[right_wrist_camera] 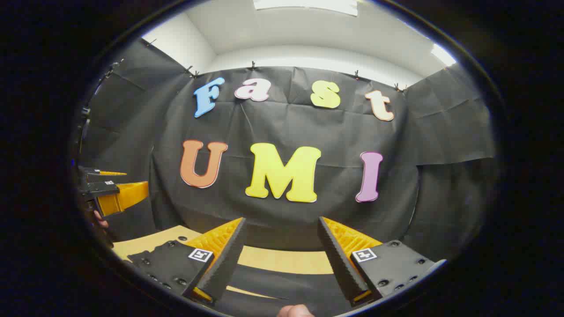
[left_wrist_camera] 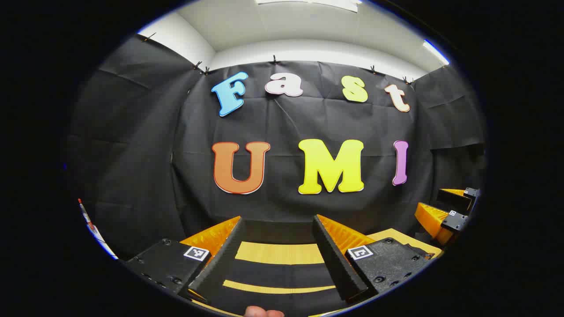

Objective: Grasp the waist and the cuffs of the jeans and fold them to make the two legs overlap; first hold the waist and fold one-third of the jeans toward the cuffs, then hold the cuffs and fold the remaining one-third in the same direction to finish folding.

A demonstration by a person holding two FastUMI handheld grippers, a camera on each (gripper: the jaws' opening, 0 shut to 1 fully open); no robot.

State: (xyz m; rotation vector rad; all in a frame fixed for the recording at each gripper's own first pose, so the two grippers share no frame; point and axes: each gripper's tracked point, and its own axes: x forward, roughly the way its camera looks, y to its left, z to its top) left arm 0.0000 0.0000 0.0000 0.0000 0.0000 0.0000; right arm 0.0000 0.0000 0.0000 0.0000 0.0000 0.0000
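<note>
I am holding my left tool (left_wrist_camera: 277,244) and right tool (right_wrist_camera: 282,246) released above the counter (right_wrist_camera: 282,260), not yet grasping; next I must reach down for the waist.

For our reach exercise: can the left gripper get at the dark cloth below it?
Probably yes: the left gripper is open and holds nothing, and the dark cloth lies just ahead, nothing between.
</note>
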